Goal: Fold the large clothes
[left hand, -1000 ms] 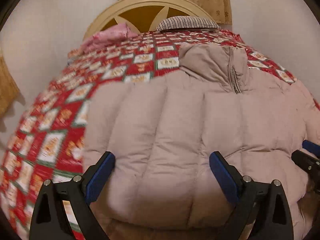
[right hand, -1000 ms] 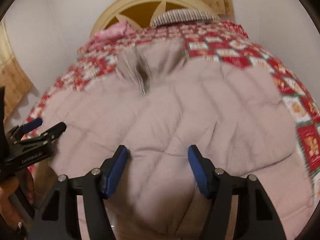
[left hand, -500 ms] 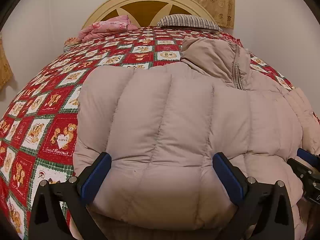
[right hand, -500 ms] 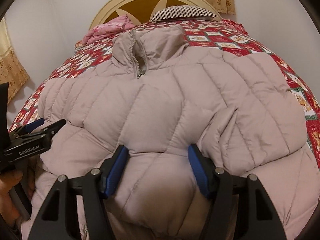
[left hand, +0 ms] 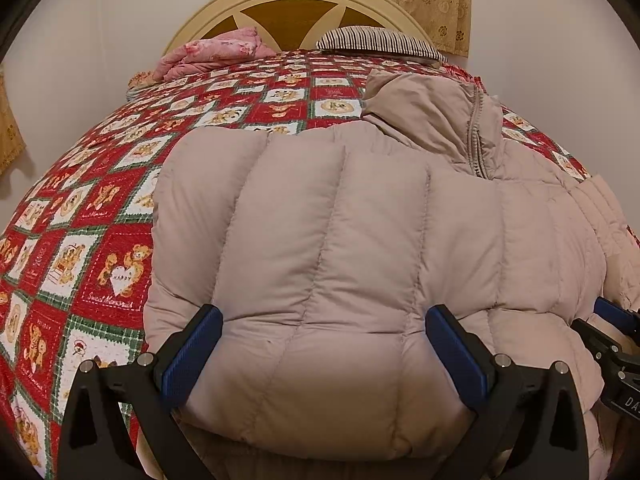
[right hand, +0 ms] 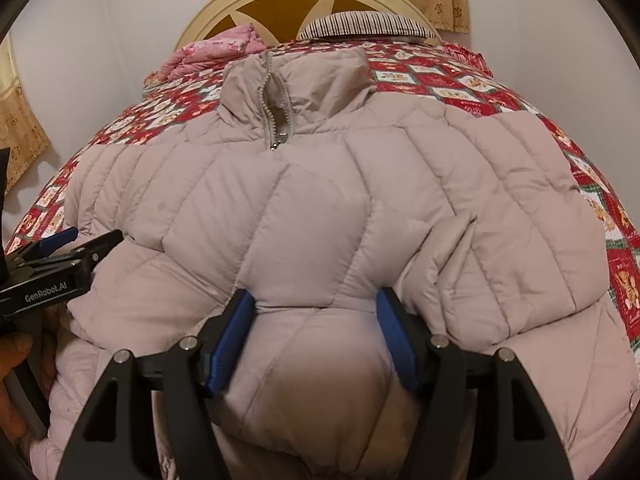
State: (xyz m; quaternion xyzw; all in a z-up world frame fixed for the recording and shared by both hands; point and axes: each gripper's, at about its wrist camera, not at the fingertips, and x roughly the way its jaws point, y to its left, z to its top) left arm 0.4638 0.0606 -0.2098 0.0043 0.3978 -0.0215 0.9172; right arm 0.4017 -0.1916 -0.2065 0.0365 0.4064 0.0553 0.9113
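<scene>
Now, bed (left hand: 80, 208): carries the jacket (left hand: 340, 240), collar far, hem near both tools.
Axis: collar-to-hem, running away from tools.
Left tool (left hand: 324, 344): wide, puffed hem between fingers.
Right tool (right hand: 316, 336): likewise, gripping hem bulge.

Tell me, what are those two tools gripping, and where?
Both grip the puffy jacket at its near edge: left tool and right tool each pinch a thick bunch.
</scene>
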